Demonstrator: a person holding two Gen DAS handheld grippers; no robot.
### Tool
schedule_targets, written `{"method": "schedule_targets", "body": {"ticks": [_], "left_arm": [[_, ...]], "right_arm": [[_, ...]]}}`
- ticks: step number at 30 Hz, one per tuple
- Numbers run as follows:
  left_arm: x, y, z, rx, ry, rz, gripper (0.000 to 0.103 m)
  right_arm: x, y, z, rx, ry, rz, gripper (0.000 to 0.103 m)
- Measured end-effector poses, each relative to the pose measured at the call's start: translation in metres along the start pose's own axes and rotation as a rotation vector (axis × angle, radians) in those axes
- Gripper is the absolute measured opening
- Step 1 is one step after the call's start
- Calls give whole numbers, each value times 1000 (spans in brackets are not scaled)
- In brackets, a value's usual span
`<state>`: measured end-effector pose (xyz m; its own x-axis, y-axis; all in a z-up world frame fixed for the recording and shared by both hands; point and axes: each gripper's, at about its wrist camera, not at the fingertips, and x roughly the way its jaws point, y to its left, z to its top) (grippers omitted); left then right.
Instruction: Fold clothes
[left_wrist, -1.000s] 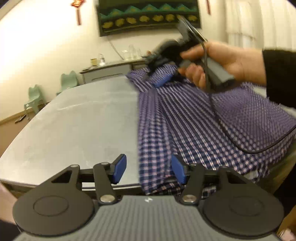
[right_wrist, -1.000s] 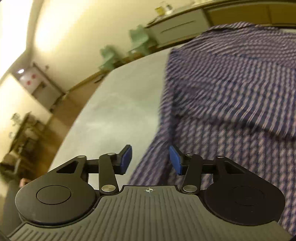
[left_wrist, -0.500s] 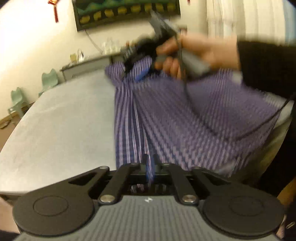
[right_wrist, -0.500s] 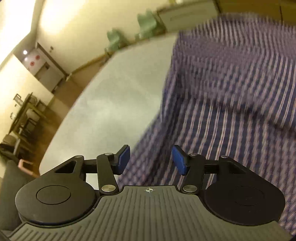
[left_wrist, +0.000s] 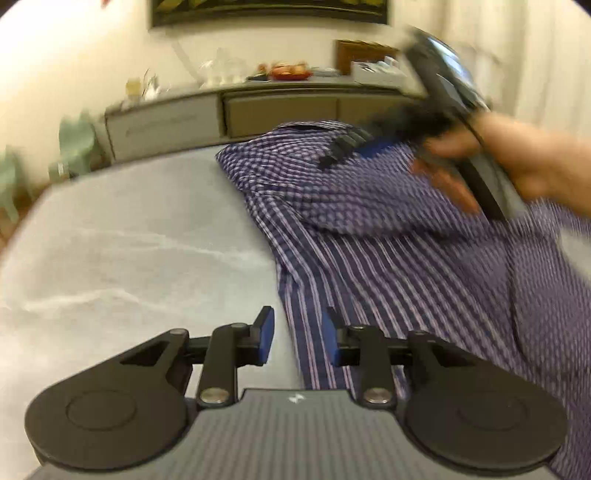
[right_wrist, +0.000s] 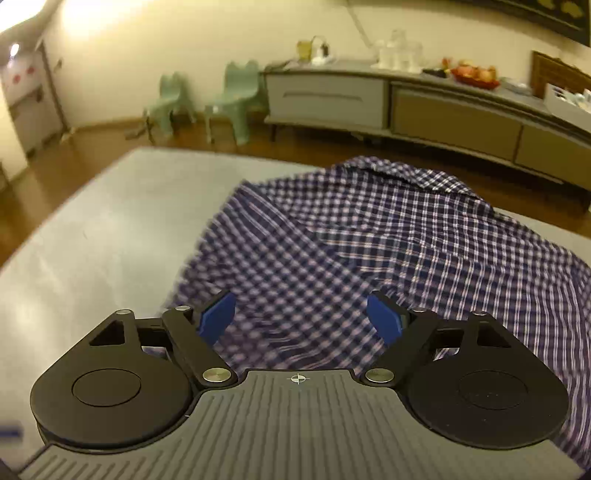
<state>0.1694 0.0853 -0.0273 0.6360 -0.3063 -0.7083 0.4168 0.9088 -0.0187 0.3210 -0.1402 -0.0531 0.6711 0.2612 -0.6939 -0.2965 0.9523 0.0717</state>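
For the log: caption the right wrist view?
Open right hand-held gripper over plaid shirt on grey table.

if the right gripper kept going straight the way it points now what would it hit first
Most likely the checked shirt: the open right gripper points over its folded-in sleeve area, with cloth filling the gap between the fingers. Depth is unclear, so how soon it touches can't be judged.

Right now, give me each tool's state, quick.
Left tool: open, holding nothing, over the edge of the checked shirt.
Right tool: open wide, holding nothing, above the shirt.
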Motion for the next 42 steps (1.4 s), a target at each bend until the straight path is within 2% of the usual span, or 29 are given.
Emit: {"method": "schedule_targets", "body": {"ticks": [3,4,5,6,7,9,12,16,17,19,20,21,22,23,25,26,27,32,35,36,37,38,39,41,42], "left_arm": [[27,16,10,-133,17,-37,27],[29,19,15,-131,3,-41,27],[30,19,18,-138,-7,-32,28],[31,19,21,-146,-17,-22,28],[34,21,25,-173,-18,-23,28],[34,25,34,-241,-29,-38,28],[42,23,40,-254,-32,-30,31],[53,20,47,-267,-35,-18,32],[56,19,49,-271,-35,-15,32],[62,17,52,-270,-35,-3,32],[66,18,53,-267,-34,3,33],[67,19,54,-271,-33,8,33],[69,20,55,-276,-31,12,34],[70,21,56,-282,-29,16,35],[72,25,60,-290,-28,23,35],[74,26,62,-294,-31,26,35],[74,27,63,-299,-35,28,35],[76,28,67,-310,-46,16,36],[81,22,64,-287,-25,24,36],[83,20,62,-282,-20,25,36],[83,18,61,-281,-17,24,36],[84,17,59,-279,-13,24,36],[83,16,58,-275,-10,20,36],[82,13,56,-262,-7,17,36],[82,12,55,-256,-6,15,36]], "right_arm": [[15,-14,0,-63,29,-4,82],[19,-18,-2,-78,41,4,79],[24,-20,-4,-88,59,26,58],[29,-23,-6,-98,77,49,18],[31,-25,-8,-107,84,69,4],[23,-24,-12,-123,59,95,1],[6,-23,-12,-133,12,111,0],[-10,-41,-12,-92,-8,74,0],[-9,-45,-11,-78,-2,86,6],[-6,-51,-10,-58,7,107,29],[-2,-51,-7,-67,0,105,59],[2,-50,-5,-86,-8,100,71],[8,-49,-4,-106,-2,100,71],[15,-47,-3,-124,20,104,69],[26,-43,-5,-160,74,118,37],[28,-42,-6,-171,88,123,15],[23,-42,-6,-168,76,125,0],[-6,-54,-4,-126,-2,86,0],[2,-63,-1,-84,12,73,0],[5,-65,0,-69,17,68,10],[8,-68,2,-55,22,64,12],[11,-67,6,-48,20,77,21],[17,-56,16,-59,2,113,47],[29,-29,36,-104,-40,155,76],[37,-16,47,-127,-53,172,79]]}}
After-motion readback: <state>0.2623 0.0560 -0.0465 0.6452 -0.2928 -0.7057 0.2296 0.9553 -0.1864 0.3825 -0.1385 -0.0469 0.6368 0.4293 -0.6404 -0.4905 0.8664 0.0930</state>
